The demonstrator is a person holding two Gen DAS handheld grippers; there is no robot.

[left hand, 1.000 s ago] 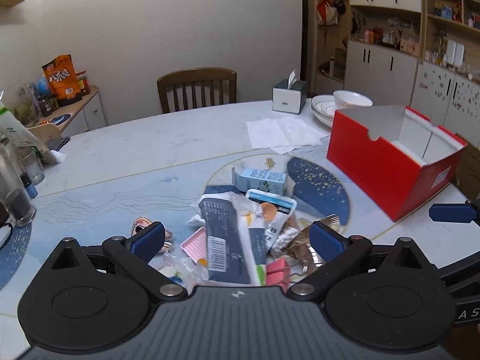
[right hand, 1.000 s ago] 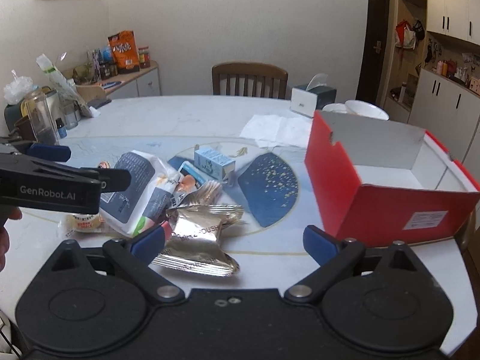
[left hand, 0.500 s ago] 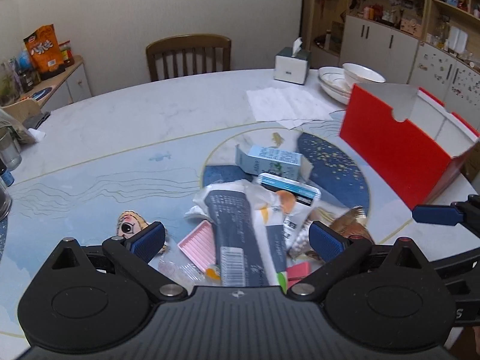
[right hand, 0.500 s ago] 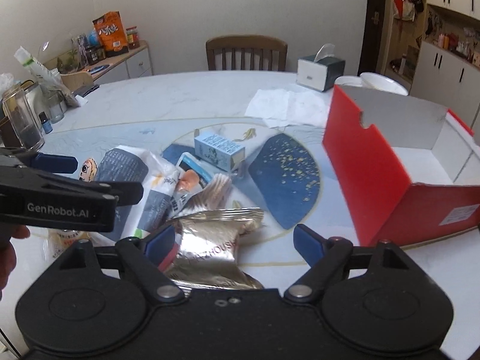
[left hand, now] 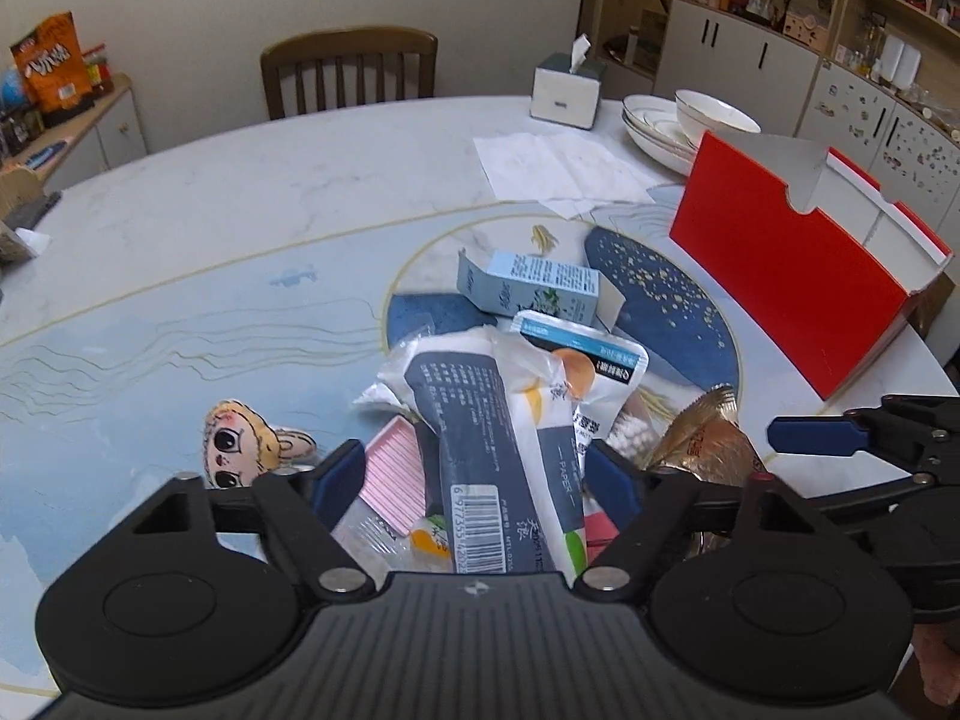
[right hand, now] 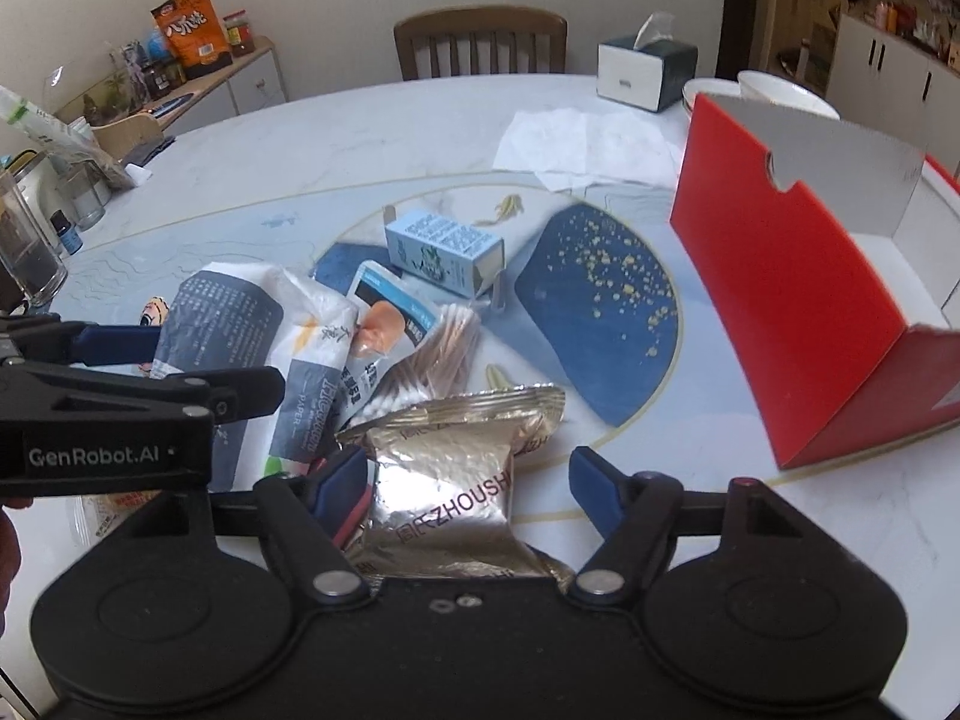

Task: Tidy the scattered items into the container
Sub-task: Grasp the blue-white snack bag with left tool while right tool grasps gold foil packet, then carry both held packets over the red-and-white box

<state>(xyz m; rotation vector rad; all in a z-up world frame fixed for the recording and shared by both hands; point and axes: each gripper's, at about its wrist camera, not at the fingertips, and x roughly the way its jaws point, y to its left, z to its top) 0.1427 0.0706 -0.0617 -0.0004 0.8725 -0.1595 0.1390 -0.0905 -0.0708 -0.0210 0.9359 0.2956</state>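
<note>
A pile of items lies mid-table: a white and dark tissue pack [left hand: 510, 438] [right hand: 252, 324], a blue-topped sachet [left hand: 594, 372], a light blue carton [left hand: 528, 288] [right hand: 444, 252], cotton swabs [right hand: 438, 354], a silver foil pouch [right hand: 444, 480] [left hand: 702, 444], a pink card [left hand: 390, 468] and a cartoon face charm [left hand: 240, 444]. The open red box [left hand: 786, 270] [right hand: 792, 312] stands at the right. My left gripper [left hand: 474, 480] is open, its jaws straddling the tissue pack. My right gripper [right hand: 468, 480] is open, its jaws either side of the foil pouch.
A tissue box [left hand: 564, 90], stacked white plates and a bowl [left hand: 690, 120] and paper napkins [left hand: 558, 168] sit at the table's far side. A wooden chair [left hand: 348, 72] stands behind. Glass jars [right hand: 36, 228] stand at the left edge.
Both grippers have moved forward and down over the pile. The left one now straddles the tissue pack and the right one the foil pouch. Both jaws stay open.
</note>
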